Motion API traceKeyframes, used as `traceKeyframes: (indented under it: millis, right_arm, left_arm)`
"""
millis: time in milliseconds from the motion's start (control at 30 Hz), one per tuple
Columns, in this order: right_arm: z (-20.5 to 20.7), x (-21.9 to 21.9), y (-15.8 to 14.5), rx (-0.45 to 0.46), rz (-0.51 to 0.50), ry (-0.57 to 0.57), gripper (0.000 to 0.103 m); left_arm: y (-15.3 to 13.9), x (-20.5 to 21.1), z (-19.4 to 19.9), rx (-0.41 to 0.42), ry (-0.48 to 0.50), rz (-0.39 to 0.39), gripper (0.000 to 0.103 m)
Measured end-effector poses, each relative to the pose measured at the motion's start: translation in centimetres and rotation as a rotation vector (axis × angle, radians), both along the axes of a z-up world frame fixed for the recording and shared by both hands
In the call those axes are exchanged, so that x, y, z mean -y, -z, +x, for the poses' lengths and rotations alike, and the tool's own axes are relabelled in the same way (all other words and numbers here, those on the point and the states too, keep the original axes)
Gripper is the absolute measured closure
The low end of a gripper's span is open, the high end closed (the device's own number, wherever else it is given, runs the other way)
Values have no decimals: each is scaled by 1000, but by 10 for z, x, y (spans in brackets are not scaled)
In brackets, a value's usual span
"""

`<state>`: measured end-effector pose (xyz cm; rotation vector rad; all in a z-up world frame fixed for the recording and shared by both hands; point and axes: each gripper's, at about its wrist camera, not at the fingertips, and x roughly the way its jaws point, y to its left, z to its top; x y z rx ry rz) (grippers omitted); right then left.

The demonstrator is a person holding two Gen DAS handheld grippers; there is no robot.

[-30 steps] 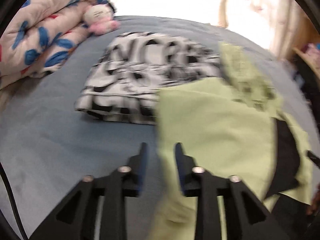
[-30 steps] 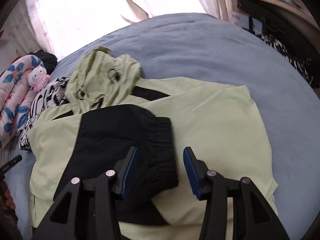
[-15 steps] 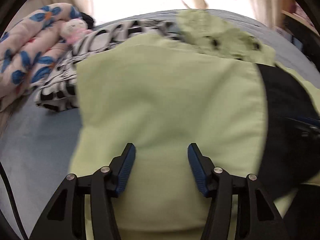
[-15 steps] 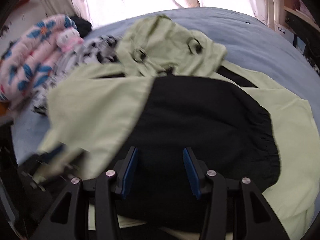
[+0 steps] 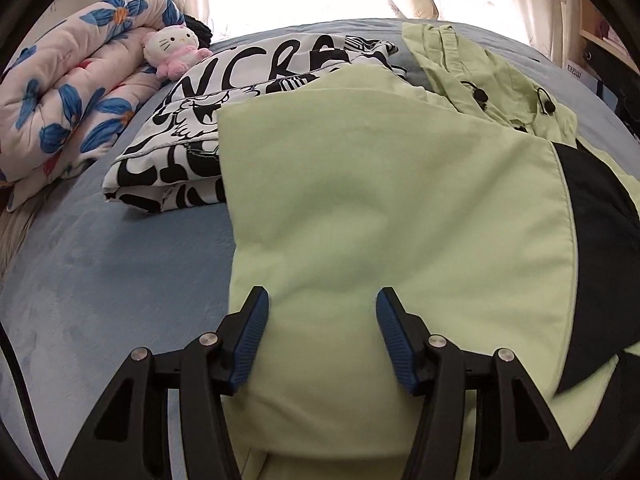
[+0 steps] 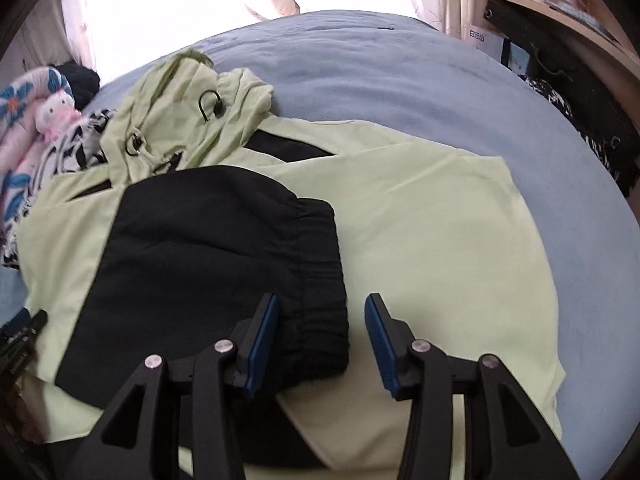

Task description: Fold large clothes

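Green jacket [image 5: 380, 208] lay half folded on the blue bed [image 5: 100, 272], both sets of jaws spread and holding nothing.

The near edge of the jacket was cut off under both tools, so I couldn't tell how the hem sat. Its far left corner covered part of the black-and-white printed top [image 5: 208, 120], and the hood [image 6: 180, 120] bunched up at the far end hid the collar. The black sleeve [image 6: 224, 264] was folded across the body, cuff just under the right gripper [image 6: 320, 332]. The left gripper [image 5: 322, 332] hovered over plain green fabric. Compared with a second ago, the left jaws had opened wider and that view had swung from the bed onto the jacket; the blur from half a second back was gone. Floral quilt [image 5: 68, 92] and plush cat [image 5: 174, 46] sat far left.
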<state>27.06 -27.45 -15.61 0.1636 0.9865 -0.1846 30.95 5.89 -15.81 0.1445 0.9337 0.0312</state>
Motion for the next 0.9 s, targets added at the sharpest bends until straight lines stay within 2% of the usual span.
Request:
traceKeyframes:
  millis: [167,333,633,900]
  right_arm:
    - [-22,-14,-27,45,40,-24,57]
    - [-47,-26,-56,99,67,-45,57]
    - [-106,-47,-99,157,70,-96,57]
    - [-169,-56,-127,223,-12,-110,46]
  left_arm:
    - [-29,2,-32,26,28,2,45]
    - [-71,1,-72,73,42,-33,34]
    - [-129,-5,-144,144,80,-32,27]
    - [-161,-22,-204,189,65,-47,25]
